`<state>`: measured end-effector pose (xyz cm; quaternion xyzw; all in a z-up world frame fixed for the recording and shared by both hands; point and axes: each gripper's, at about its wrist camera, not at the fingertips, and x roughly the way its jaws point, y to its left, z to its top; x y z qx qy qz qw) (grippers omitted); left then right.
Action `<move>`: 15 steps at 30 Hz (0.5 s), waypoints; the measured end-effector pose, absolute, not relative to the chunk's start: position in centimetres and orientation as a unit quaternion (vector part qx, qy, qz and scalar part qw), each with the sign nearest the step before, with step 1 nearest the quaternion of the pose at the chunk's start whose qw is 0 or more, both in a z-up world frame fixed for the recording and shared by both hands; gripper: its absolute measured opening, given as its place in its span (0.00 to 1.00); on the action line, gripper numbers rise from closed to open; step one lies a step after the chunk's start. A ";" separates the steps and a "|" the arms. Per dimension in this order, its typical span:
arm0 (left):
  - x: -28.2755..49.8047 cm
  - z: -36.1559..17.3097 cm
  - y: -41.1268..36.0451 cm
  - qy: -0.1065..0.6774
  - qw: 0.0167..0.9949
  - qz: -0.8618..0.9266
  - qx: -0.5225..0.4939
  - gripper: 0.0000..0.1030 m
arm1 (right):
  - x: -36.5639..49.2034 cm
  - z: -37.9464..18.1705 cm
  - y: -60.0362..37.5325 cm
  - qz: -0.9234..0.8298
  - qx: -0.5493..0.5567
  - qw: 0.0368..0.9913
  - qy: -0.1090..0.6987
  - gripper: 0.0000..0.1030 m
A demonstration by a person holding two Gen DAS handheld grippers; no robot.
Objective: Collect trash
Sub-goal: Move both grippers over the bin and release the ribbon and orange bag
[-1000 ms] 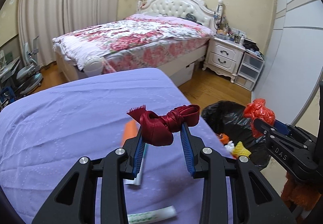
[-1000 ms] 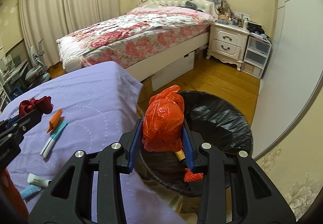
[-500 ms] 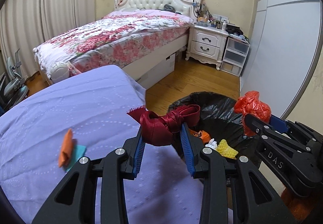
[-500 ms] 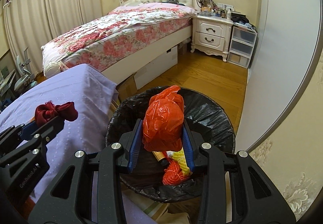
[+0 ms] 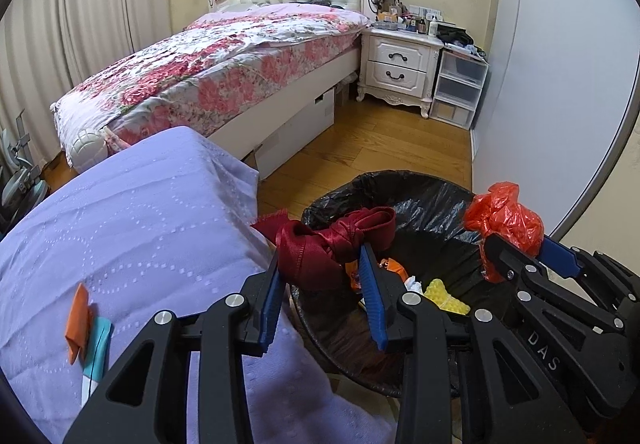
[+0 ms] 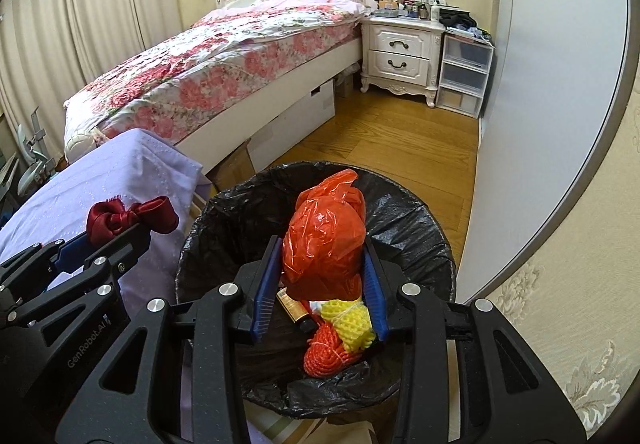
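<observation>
Left wrist view: the left gripper [image 5: 320,264] pinched a knotted dark red ribbon [image 5: 328,244] between its blue pads, holding it at the near rim of the black-lined trash bin [image 5: 400,191], presumably so a release would drop it inside (the ribbon partly overhung the purple-covered table [image 5: 120,228]). An orange and teal marker [image 5: 86,328] lay on that cover, uncollected.

Right wrist view: the right gripper [image 6: 320,276] was clamped on a crumpled orange plastic bag [image 6: 326,240], centred above the bin opening, where yellow netting [image 6: 352,320] and orange cord [image 6: 324,352] already lay. Beyond stood a floral bed [image 6: 224,59], a white nightstand [image 6: 400,51] and wooden flooring [image 6: 400,139]
</observation>
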<state>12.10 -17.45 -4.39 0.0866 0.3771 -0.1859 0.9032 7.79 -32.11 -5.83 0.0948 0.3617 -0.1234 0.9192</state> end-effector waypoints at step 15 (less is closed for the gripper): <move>11.1 -3.1 -16.3 0.364 0.912 -0.171 0.079 0.69 | 7.3 -5.2 -32.4 -0.138 0.093 0.920 0.355 0.48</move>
